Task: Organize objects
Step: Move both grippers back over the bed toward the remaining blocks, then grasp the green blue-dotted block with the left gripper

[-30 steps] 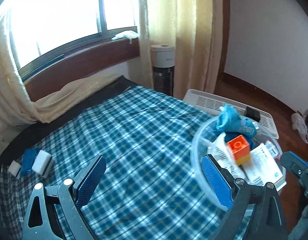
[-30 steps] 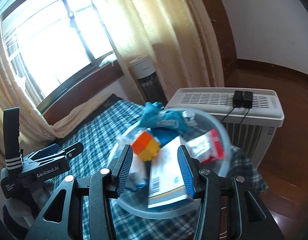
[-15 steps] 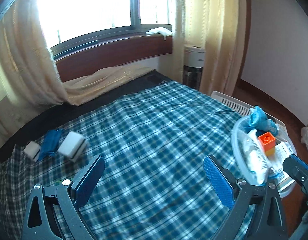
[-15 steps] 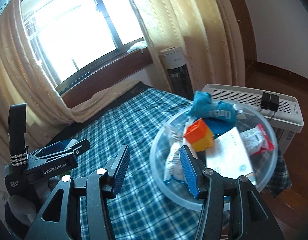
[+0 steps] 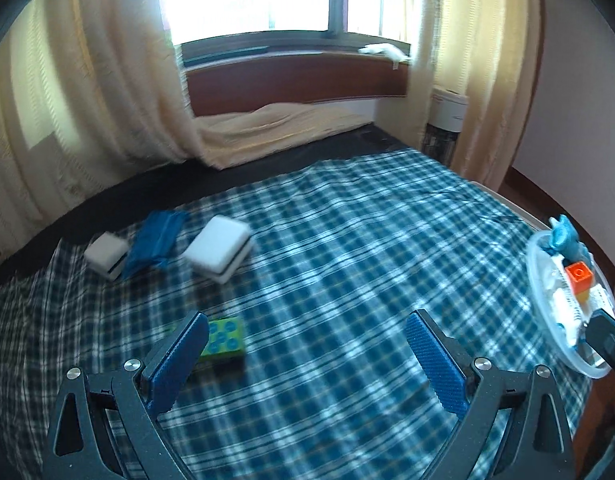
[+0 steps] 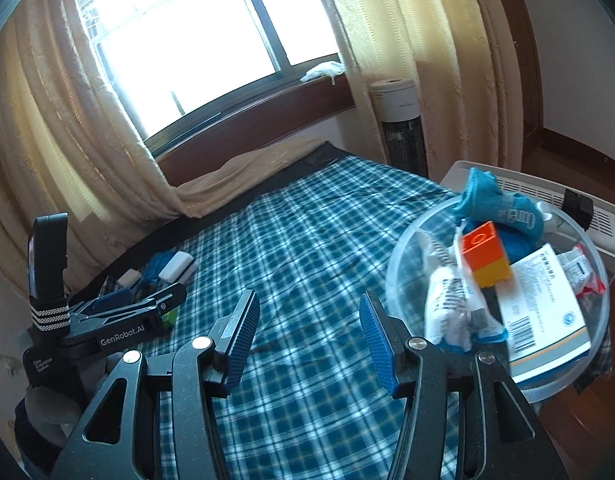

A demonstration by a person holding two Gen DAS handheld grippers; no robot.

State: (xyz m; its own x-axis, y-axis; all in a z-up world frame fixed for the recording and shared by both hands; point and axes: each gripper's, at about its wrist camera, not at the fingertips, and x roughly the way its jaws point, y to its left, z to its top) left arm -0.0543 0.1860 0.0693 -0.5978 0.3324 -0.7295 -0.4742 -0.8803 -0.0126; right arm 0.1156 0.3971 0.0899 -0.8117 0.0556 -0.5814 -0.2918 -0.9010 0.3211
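My left gripper (image 5: 307, 344) is open and empty above the blue plaid cloth; it also shows in the right wrist view (image 6: 143, 304). A green block with blue studs (image 5: 223, 338) lies just past its left finger. Farther left lie a white sponge (image 5: 219, 248), a blue cloth (image 5: 155, 244) and a small white block (image 5: 107, 254). My right gripper (image 6: 307, 336) is open and empty. A clear bowl (image 6: 403, 252) at its right holds an orange-and-yellow block (image 6: 485, 258), a teal cloth, packets and a white box.
The plaid cloth covers a table (image 6: 307, 240) by a window with cream curtains (image 5: 87, 100). A white heater (image 6: 599, 216) stands behind the bowl, a tall white-topped fan (image 6: 399, 128) near the curtain. The table's right edge drops to a wooden floor.
The left gripper has swung left, bringing the green block and white sponges into view. The right gripper has drawn left off the bowl, which now sits at its right.
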